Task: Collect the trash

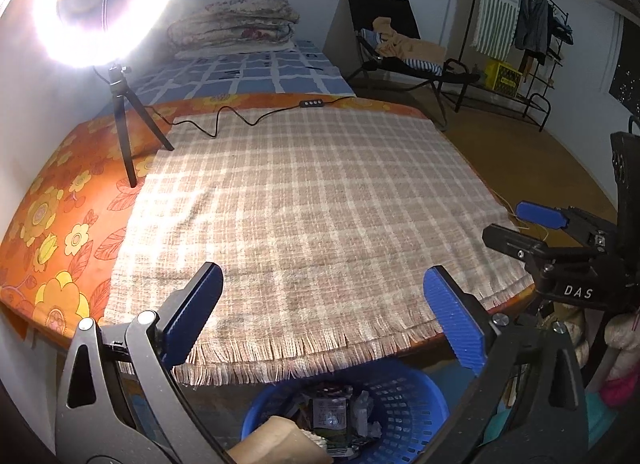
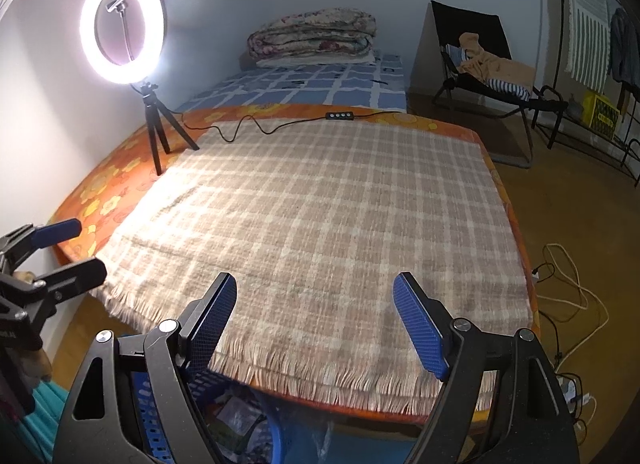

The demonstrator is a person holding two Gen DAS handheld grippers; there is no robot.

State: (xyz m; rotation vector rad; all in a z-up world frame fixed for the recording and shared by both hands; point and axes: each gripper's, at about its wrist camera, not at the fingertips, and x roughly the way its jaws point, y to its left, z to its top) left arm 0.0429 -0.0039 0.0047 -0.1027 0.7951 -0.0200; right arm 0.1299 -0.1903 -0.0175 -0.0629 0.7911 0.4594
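Two grippers hang over the near edge of the checked cloth (image 1: 304, 199) on the worktop. The left gripper (image 1: 324, 316) has its blue fingers (image 1: 456, 316) wide apart, with nothing between them. The right gripper (image 2: 316, 320) also has its fingers apart and empty. At the bottom of the left view sits a blue basket (image 1: 404, 412) with trash (image 1: 332, 416) inside. A ring light (image 2: 122, 25) glows at the upper left.

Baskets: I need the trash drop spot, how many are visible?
1: a blue basket below the table's near edge, wrappers inside. Others may be hidden under the table.
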